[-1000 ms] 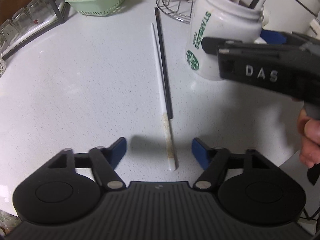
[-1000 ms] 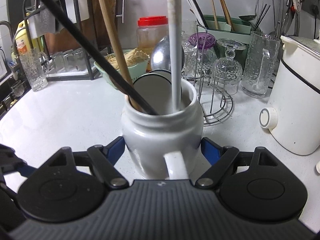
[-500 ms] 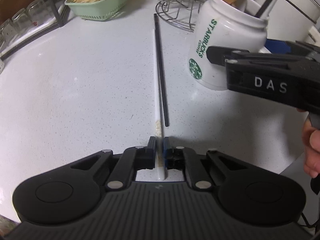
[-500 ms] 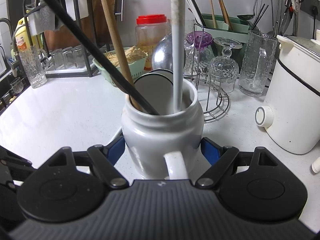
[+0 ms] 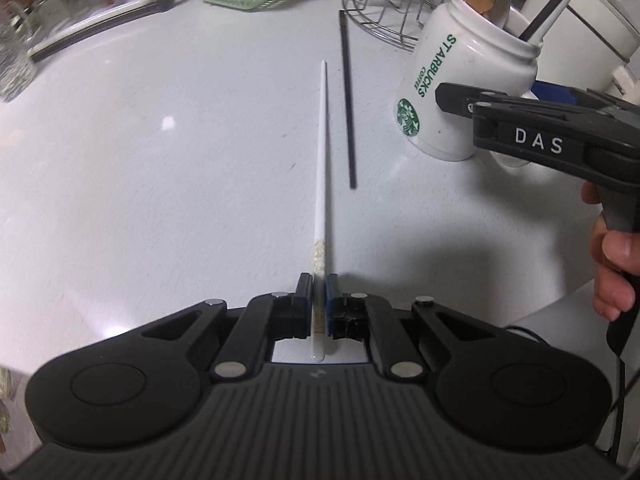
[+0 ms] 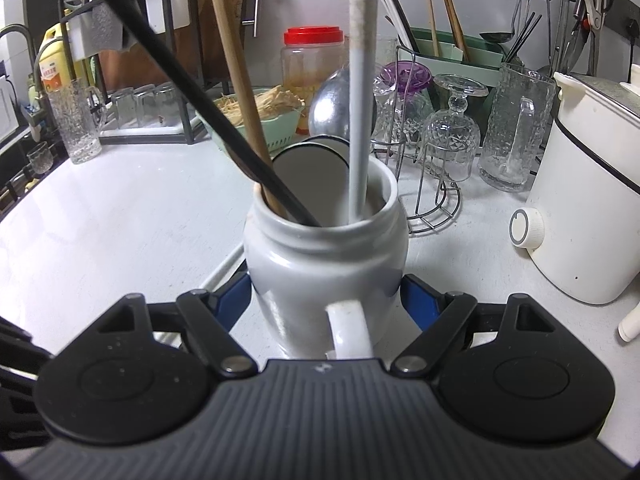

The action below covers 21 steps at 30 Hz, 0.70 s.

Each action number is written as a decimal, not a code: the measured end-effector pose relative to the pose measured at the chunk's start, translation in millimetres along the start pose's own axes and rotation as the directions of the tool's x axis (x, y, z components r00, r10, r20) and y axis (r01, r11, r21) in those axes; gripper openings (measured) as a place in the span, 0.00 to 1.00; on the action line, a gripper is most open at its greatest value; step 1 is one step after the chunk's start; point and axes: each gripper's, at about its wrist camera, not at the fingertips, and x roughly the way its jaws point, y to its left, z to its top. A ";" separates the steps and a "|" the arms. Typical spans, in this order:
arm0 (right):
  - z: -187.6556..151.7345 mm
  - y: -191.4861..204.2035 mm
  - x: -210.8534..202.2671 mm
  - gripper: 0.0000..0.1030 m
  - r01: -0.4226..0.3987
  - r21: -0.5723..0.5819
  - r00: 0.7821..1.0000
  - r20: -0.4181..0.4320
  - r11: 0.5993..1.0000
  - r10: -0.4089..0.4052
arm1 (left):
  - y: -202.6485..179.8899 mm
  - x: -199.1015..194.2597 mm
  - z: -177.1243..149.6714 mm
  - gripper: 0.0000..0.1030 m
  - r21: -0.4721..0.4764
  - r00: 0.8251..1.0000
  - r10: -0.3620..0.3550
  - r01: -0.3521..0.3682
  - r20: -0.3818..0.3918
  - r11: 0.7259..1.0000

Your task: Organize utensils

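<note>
**2 grippers, 2 grips: chopstick and mug**

2 chopsticks on white countertop [image 5: 120,160]. White chopstick [image 5: 322,184] clamped near its patterned end between pads of left gripper [image 5: 319,300], jaws nearly together; shaft running straight ahead of fingers. Black chopstick [image 5: 347,100] lying free just right of it, apart from pads. Right gripper [image 6: 326,300] closing, blue pads against both sides of white Starbucks mug [image 6: 324,264], handle facing camera. Inside mug: 1 black chopstick, 1 white chopstick, wooden handle, metal spoon. Right hand [image 5: 612,264] on gripper handle, seen from left wrist.
</note>
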 end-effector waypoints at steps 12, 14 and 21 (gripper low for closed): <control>-6.6 5.5 -6.9 0.81 -0.005 -0.015 1.000 0.012 1.000 0.005 | 19.2 -24.4 -50.6 0.07 -0.139 0.995 -0.088 0.080 -0.051 0.987; -6.8 4.7 -6.9 0.81 -0.007 -0.019 1.000 0.012 1.000 0.007 | 19.9 -25.7 -58.7 0.07 -0.181 0.992 -0.115 0.102 -0.059 0.978; -7.7 3.9 -7.7 0.80 -0.013 -0.029 1.000 0.015 0.999 0.013 | 22.7 -15.1 -62.8 0.11 -0.224 0.990 -0.122 0.102 -0.077 0.969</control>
